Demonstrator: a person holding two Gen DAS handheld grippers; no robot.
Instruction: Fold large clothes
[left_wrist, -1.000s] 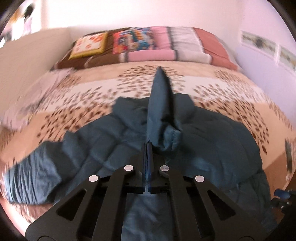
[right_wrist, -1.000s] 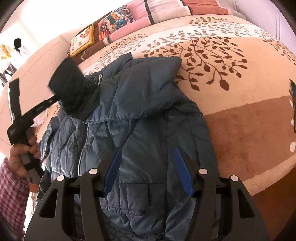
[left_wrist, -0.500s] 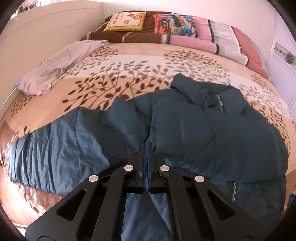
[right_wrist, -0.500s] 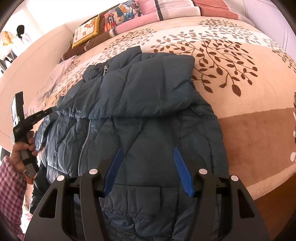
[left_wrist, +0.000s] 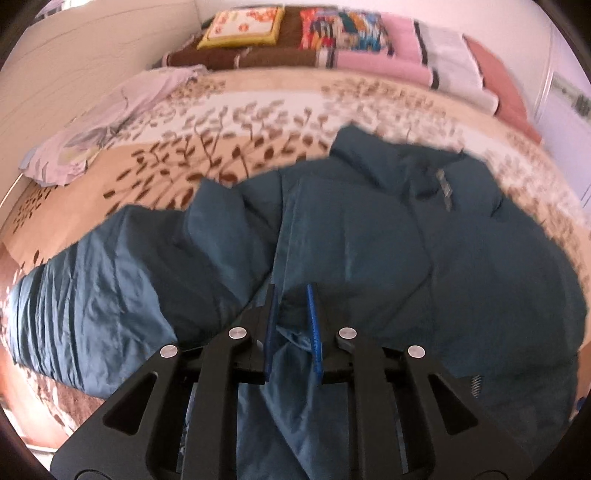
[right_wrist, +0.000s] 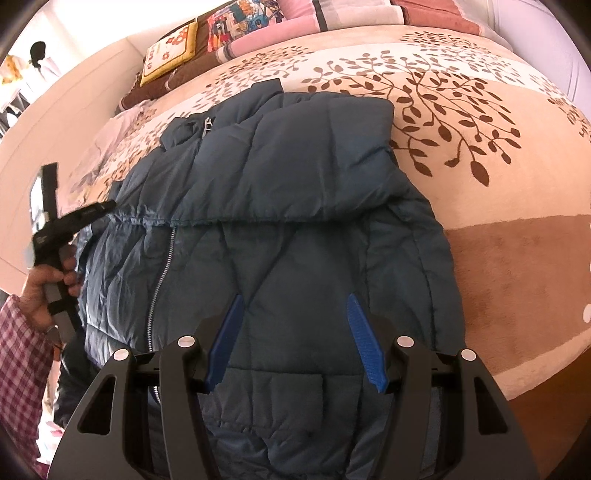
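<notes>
A dark blue puffer jacket (right_wrist: 295, 229) lies front up on the bed, with one sleeve (right_wrist: 295, 173) folded across its chest. In the left wrist view the other sleeve (left_wrist: 92, 295) stretches out to the left. My left gripper (left_wrist: 291, 288) is low over the jacket (left_wrist: 406, 240) and its jaws are opening. A loose fold of blue fabric sits between the parted pads, which do not press on it. It also shows at the jacket's left edge as the left gripper (right_wrist: 105, 205) in the right wrist view. My right gripper (right_wrist: 294, 297) stands open above the jacket's lower front, holding nothing.
The leaf-patterned bedspread (right_wrist: 480, 147) spreads around the jacket. Pillows and cushions (left_wrist: 332, 44) line the head of the bed, and a pale lilac cloth (left_wrist: 110, 118) lies at its left side. A hand in a checked sleeve (right_wrist: 22, 354) holds the left gripper.
The left gripper brought the raised sleeve down onto the jacket and moved down toward its left side. Its pads, shut before, now stand apart. The right gripper stayed open in place.
</notes>
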